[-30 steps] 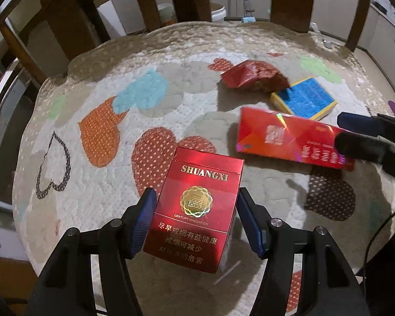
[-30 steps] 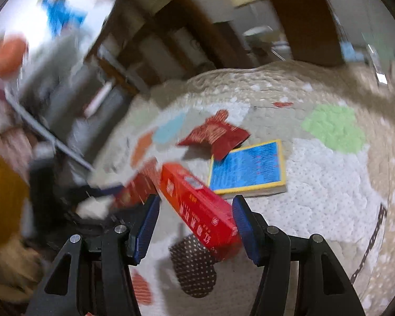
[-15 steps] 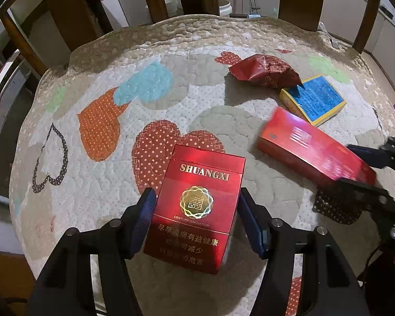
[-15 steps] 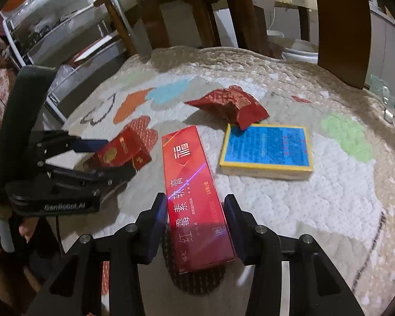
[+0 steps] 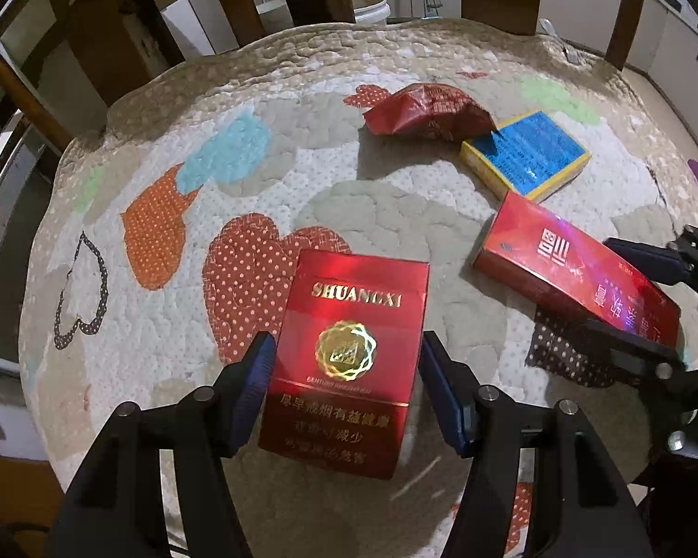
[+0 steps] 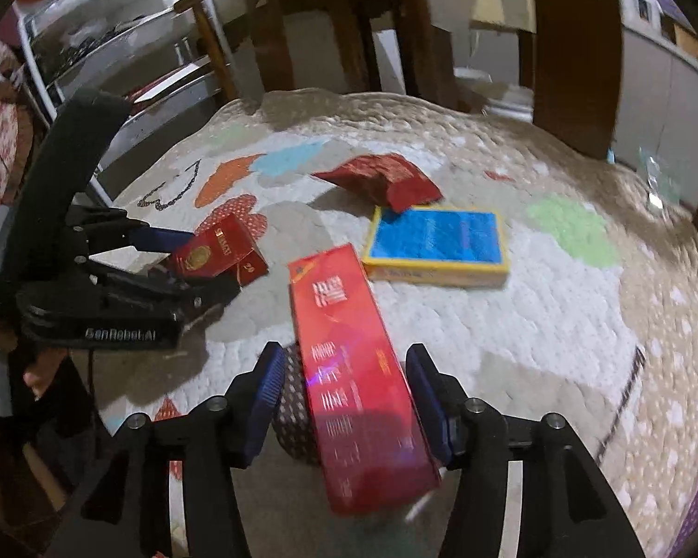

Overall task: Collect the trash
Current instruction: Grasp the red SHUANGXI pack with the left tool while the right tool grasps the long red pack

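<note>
- My left gripper [image 5: 344, 383] clamps a glossy red Shuangxi cigarette pack [image 5: 349, 358], its blue pads on both long sides, near the front edge of the quilted heart-patch cover [image 5: 395, 214].
- My right gripper [image 6: 344, 395] straddles a long red carton [image 6: 353, 372]; its jaws have just been opening, pads slightly clear.
- A crumpled red foil wrapper [image 5: 423, 111] and flat blue box [image 5: 526, 158] lie towards the far right edge; the left half is bare.

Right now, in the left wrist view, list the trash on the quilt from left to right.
SHUANGXI pack → crumpled red wrapper → blue and yellow box → long red carton, at the right gripper.
</note>
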The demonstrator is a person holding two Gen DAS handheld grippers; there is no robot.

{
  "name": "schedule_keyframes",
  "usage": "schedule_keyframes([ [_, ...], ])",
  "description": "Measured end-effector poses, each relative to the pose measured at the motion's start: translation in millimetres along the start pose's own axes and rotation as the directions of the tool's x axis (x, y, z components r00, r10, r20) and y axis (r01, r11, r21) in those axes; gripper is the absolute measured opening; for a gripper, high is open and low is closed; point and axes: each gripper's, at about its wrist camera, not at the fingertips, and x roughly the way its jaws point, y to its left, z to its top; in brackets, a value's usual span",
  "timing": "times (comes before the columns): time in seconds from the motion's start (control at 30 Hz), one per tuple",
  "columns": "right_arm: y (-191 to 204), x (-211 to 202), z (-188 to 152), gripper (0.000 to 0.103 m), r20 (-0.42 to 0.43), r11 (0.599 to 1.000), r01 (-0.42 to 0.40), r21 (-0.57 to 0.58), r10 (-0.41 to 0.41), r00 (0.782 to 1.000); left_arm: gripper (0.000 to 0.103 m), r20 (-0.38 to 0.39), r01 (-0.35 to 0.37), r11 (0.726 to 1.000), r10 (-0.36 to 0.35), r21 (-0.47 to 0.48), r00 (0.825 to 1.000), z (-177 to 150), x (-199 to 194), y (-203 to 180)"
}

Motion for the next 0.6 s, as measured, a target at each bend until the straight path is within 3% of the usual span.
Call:
schedule_keyframes([
  [0.07,5,9,2,0.058,-0.019,1.0,0.003,-0.005,-0.004,1.0,0.061,0.003,0.0,1.0,0.0,-0.005,1.0,0,-1,1],
  [0.13,7,13,2,0.046,-0.033,0.999,0.029,-0.02,-0.029,0.999,0.06,0.028,-0.004,1.0,0.005,-0.015,1.0,1,-7,3],
  [0.2,4,9,3,0.046,-0.03,1.0,0.024,-0.004,-0.024,0.999,0.06,0.06,-0.013,1.0,0.014,-0.023,0.998,3,-14,5],
  [0.4,-15,-23,6,0.043,0.055,0.995,-0.033,0.09,0.028,0.998,0.06,0.16,-0.051,0.998,0.054,-0.023,0.986,16,-45,3],
  [0.6,-48,-61,5,0.043,0.174,0.969,-0.088,0.23,0.048,0.984,0.06,0.215,-0.042,0.999,0.036,0.024,0.976,26,-69,-16],
])
